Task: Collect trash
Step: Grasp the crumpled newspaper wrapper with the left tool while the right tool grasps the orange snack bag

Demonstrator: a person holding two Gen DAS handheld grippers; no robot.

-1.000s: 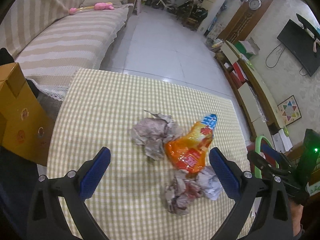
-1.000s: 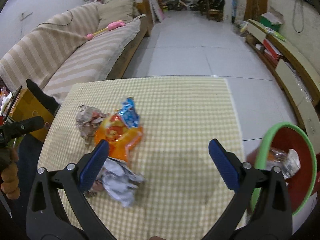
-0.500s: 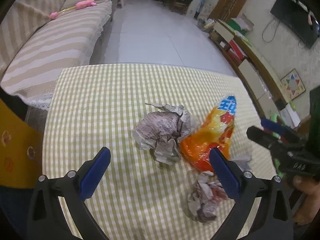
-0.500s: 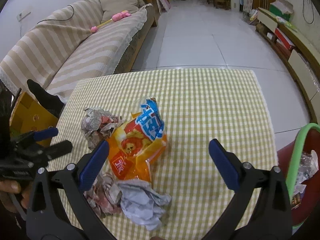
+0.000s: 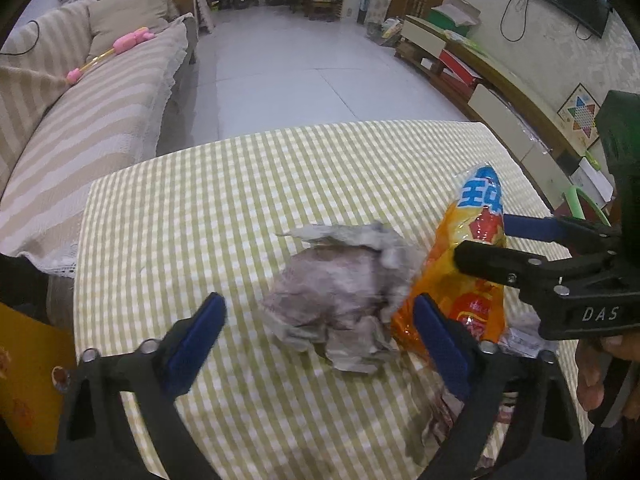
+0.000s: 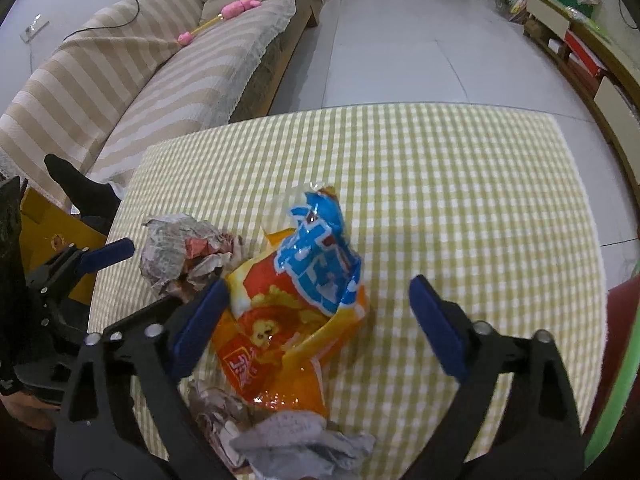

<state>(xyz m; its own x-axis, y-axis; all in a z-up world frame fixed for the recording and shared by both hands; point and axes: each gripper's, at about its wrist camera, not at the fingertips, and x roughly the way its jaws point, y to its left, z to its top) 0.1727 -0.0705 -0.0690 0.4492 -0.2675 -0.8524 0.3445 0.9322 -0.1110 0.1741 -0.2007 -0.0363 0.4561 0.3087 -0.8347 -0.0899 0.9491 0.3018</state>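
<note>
A crumpled newspaper ball (image 5: 340,284) lies on the checked tablecloth (image 5: 224,200), between the open jaws of my left gripper (image 5: 318,330). An orange and blue snack bag (image 6: 298,300) lies right of it, between the open jaws of my right gripper (image 6: 316,312). In the left wrist view the bag (image 5: 468,256) stands beside the ball, with my right gripper's fingers (image 5: 520,228) on either side of it. More crumpled paper (image 6: 280,436) lies at the near table edge. The newspaper ball also shows in the right wrist view (image 6: 180,252), with my left gripper's fingers (image 6: 108,254) beside it.
A striped sofa (image 5: 80,120) with a pink toy (image 5: 116,46) stands left of the table. A yellow cardboard box (image 5: 24,380) sits at the near left. A green-rimmed red bin (image 6: 616,360) stands at the right table edge. A low TV cabinet (image 5: 480,76) lines the right wall.
Both grippers have moved forward and lower over the trash. The left now brackets the newspaper ball, and the right brackets the snack bag. Both stay open.
</note>
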